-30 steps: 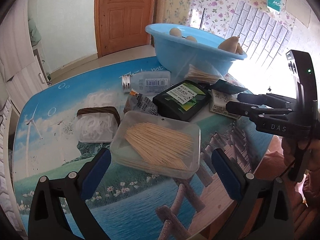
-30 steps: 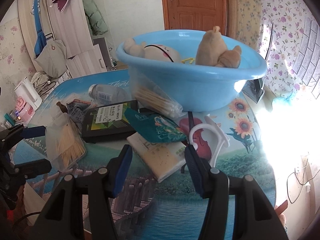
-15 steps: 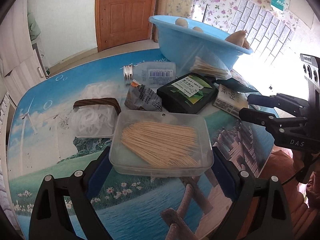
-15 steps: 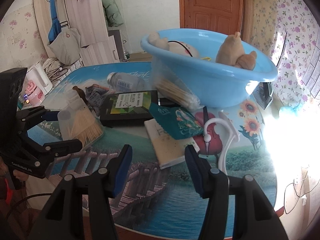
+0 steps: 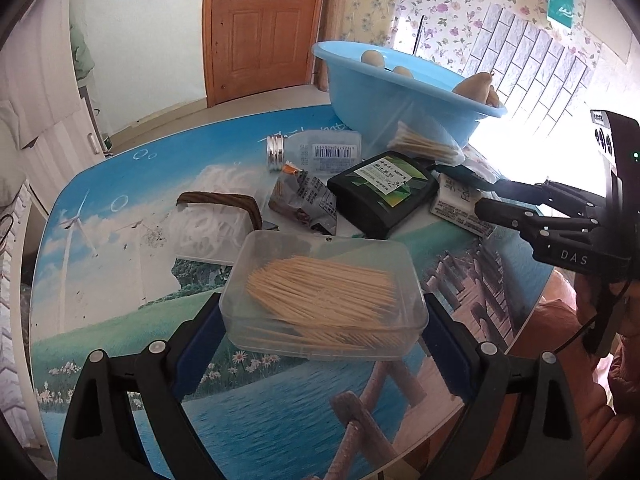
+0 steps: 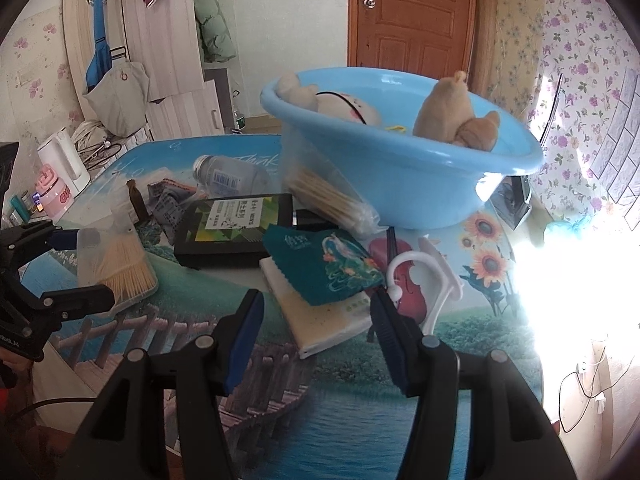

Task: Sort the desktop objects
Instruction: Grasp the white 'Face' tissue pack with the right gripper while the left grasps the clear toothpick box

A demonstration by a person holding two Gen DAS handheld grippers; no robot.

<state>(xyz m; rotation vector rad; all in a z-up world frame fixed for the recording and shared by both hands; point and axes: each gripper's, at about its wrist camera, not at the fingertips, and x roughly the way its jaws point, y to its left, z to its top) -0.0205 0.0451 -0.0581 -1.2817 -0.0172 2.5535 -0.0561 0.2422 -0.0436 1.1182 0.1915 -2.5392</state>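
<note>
Left tongs [image 5: 322, 344] apart, blue pads flanking clear toothpick box [image 5: 324, 292] at near edge of bench [image 5: 100, 216]; contact with box sides unclear. Judgement: centre box between pads, close slowly, lid may flex. Right tongs [image 6: 316, 334] apart, empty, over teal packet [image 6: 332, 264]. Blue basin [image 5: 400, 100] well behind, likely destination.

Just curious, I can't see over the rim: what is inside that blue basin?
Inside the blue basin sit a tan plush toy, a cream plush toy with a black band, and something small and yellow. The wall hides the bottom.
</note>
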